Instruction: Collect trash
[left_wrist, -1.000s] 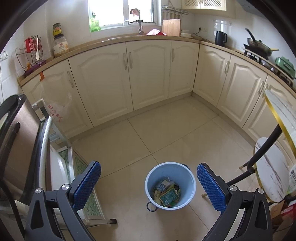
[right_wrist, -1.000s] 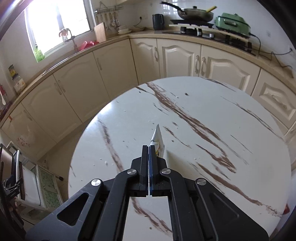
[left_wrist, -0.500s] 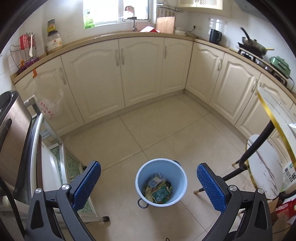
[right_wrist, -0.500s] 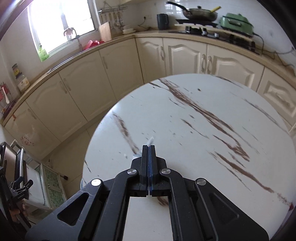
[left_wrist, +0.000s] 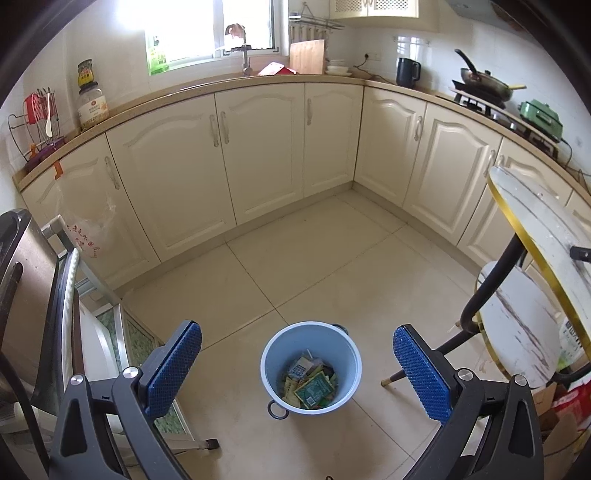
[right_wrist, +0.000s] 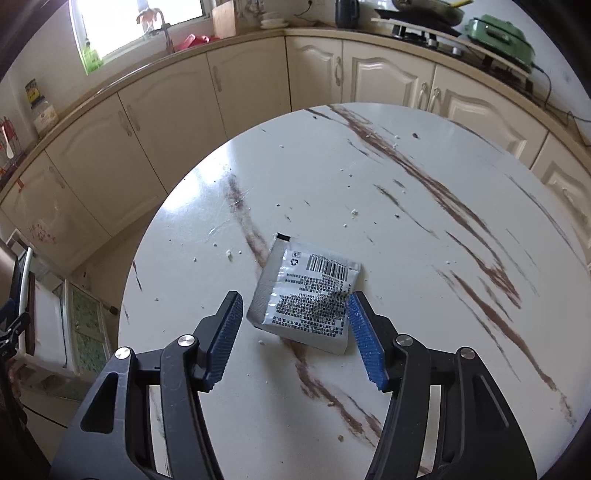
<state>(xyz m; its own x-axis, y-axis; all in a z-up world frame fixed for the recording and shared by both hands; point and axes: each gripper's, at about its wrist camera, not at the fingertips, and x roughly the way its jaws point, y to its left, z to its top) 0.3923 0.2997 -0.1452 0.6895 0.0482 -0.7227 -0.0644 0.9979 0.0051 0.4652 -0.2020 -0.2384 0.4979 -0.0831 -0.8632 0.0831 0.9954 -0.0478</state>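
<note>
A silver wrapper (right_wrist: 308, 291) with black print and a barcode lies on the round white marble table (right_wrist: 424, 229), between the open fingers of my right gripper (right_wrist: 295, 334); it reaches the right pad, I cannot tell if it touches. My left gripper (left_wrist: 297, 363) is open and empty, held above a light blue trash bin (left_wrist: 311, 369) on the tiled floor. The bin holds several wrappers and packets (left_wrist: 310, 384).
Cream cabinets (left_wrist: 258, 147) run along the walls. The marble table's gold rim (left_wrist: 517, 221) and its black legs (left_wrist: 487, 288) stand right of the bin. A metal rack (left_wrist: 66, 314) stands at the left. Crumbs (right_wrist: 354, 212) dot the tabletop.
My right gripper was shut on the wrapper's edge; it is now open and the wrapper lies flat on the table. The left gripper has shifted slightly over the bin.
</note>
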